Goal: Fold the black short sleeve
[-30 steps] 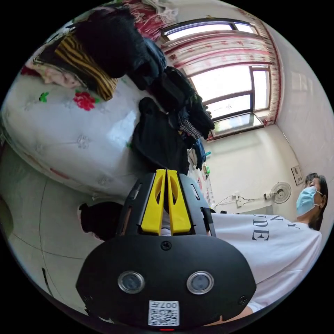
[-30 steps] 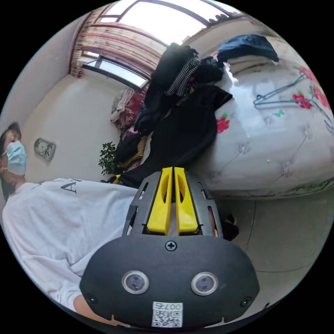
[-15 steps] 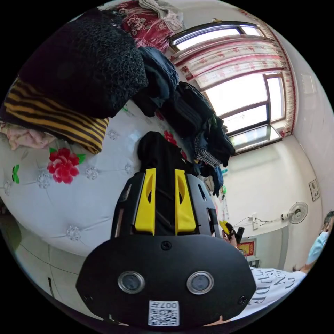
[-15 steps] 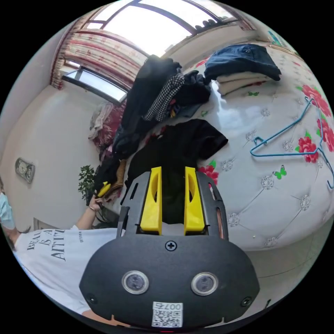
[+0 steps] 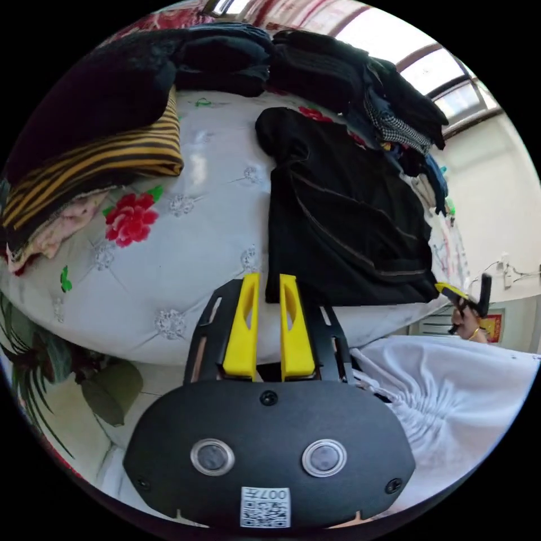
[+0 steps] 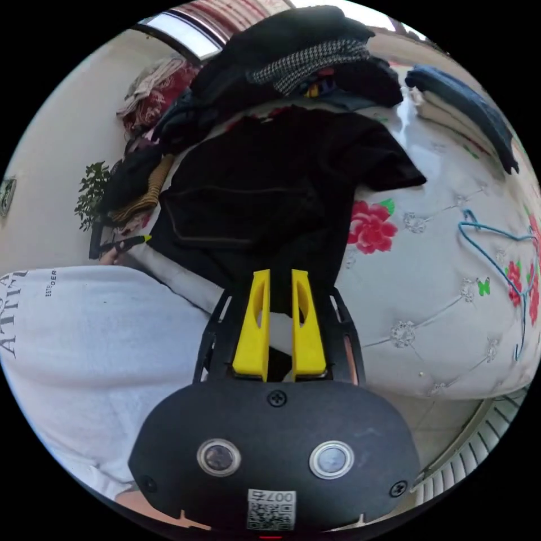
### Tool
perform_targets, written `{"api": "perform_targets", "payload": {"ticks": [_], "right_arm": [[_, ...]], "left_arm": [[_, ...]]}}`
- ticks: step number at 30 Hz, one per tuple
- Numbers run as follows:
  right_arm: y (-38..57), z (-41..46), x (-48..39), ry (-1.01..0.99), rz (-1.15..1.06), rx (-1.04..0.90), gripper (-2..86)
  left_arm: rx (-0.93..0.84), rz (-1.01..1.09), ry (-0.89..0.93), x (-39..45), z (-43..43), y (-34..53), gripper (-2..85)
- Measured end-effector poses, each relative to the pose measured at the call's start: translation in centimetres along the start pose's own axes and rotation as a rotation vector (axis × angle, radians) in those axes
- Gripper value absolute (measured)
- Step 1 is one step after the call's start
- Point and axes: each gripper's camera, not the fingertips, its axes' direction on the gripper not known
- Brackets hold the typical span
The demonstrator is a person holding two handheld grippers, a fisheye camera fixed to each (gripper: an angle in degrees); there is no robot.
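Since half a second ago the black short sleeve point(image 5: 344, 225) has been brought down flat on the bed point(image 5: 169, 253), and both tools have been drawn back to its near hem with their jaws closer together than before.

The bed, white and quilted with red flowers, carries the garment spread toward the near edge. Behind it a heap of dark clothes point(image 5: 360, 79) is noted, with a striped folded stack point(image 5: 96, 163) to one side. In the right gripper view a blue hanger point(image 6: 496, 248) lies well apart from the garment, and one sleeve is seen already turned in over the body.

The left tool point(image 5: 265, 282) stands just at the hem corner, jaws slightly parted, with nothing gripped. The right tool point(image 6: 280, 276) is over the hem point(image 6: 304, 265), jaws likewise slightly parted; cloth shows behind the gap, but no pinch is confirmed.

The step in hand is judged to be taking the hem for the next fold. It would be done well if both corners were pinched level, one cloth layer deep, and lifted together so the turned-in sleeve is not disturbed.
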Motion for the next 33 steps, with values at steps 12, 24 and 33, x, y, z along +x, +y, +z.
{"api": "perform_targets", "payload": {"ticks": [12,24,33], "right_arm": [[1.0,-4.6,6.6,-0.236,0.122,0.187,-0.3],[-9.9,-7.7,7.9,-0.279,-0.004,0.374,-0.3],[-4.5,-3.6,7.1,-0.209,-0.097,0.352,-0.3]], "left_arm": [[0.063,0.082,0.27,-1.5,-3.9,-1.8,-1.0],[0.249,0.209,0.4,0.0,-12.0,-12.6,-1.0],[0.19,0.314,0.307,-0.8,-12.6,-4.5,-0.9]]}}
